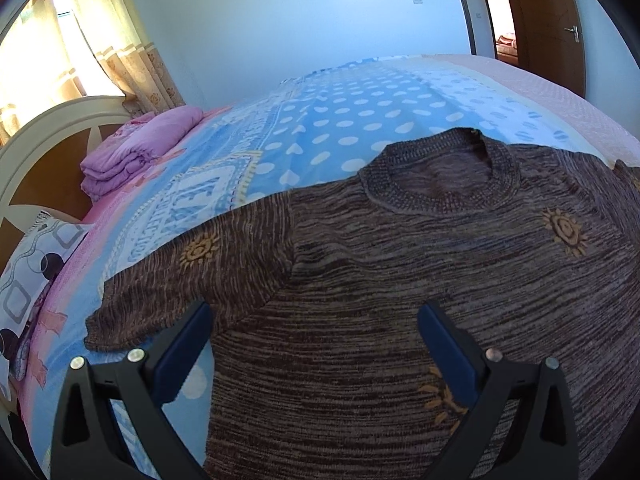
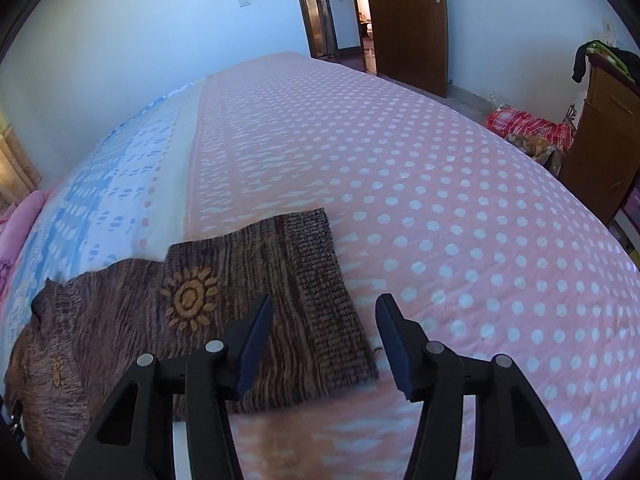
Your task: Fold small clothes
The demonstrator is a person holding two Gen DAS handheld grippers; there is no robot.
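One brown knitted sweater lies spread flat on a bed, front up, its round ribbed collar toward the far side in the left wrist view. Two pairs of tongs hover over it. The left tongs stand wide open above the chest of the garment, nothing between the blue pads. The right tongs stand about half open above the end of one sleeve, whose ribbed cuff lies flat between and beyond the tips; the pads do not press on it, and nothing is held.

The sweater is streaked in brown and grey, with orange sun motifs knitted in: three show in the left wrist view, one on the left sleeve, one near the right shoulder, one low on the body. The right wrist view shows one large sun on the sleeve and a fainter one nearer the body. Both sleeves lie stretched outward.

The bed cover runs in two patterns, blue with white dots and hearts under the collar, pink with white dots beneath the right sleeve. One folded pink quilt sits by the white headboard, with one patterned pillow below it. A brown door stands open beyond the bed, and a wooden cabinet stands at right.
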